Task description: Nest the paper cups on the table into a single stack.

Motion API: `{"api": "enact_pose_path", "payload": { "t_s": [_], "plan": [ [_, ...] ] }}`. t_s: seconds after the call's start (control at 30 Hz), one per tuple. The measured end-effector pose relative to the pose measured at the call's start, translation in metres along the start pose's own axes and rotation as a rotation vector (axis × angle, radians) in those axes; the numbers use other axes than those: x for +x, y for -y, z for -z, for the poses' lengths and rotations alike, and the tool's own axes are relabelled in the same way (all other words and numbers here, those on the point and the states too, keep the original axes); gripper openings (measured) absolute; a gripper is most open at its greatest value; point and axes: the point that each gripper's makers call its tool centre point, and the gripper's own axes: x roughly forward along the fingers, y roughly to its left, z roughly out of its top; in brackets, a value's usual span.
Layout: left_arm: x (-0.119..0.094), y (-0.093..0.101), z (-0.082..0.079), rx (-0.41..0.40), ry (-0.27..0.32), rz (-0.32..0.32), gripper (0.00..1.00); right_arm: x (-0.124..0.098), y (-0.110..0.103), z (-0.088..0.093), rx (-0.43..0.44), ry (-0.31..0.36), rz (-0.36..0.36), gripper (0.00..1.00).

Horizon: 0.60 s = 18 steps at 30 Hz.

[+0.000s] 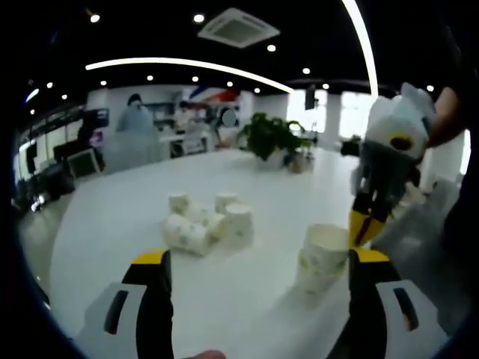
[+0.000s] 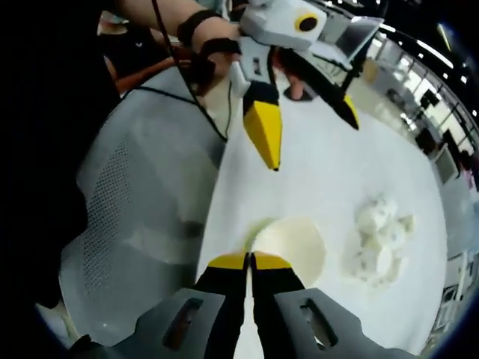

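Right gripper [image 2: 251, 262] pinches the paper cup stack's [image 1: 323, 258] rim; left gripper [image 1: 258, 262] spread wide. A tilted lift could topple it toward the loose cups [image 1: 209, 223] on the counter [image 1: 112, 217].

White table [image 1: 112, 217] as landmark: potted plant [image 1: 269, 136] at its far edge, people seated at desks beyond it, ceiling AC vent [image 1: 238, 28] and curved light strip [image 1: 187, 67] above. Grey mesh chair [image 2: 142, 194] beside the table edge.

Upright paper cup stack [image 1: 323, 258], loose white cups [image 1: 209, 223] clustered nearby on table
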Motion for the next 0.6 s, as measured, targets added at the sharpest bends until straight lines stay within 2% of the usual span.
{"api": "enact_pose_path", "payload": {
  "t_s": [0.6],
  "plan": [
    [-0.003,-0.001,0.009,-0.021,-0.014,-0.01,0.96,0.016,-0.005,0.001,-0.011,-0.001,-0.043,0.0]
  ]
}}
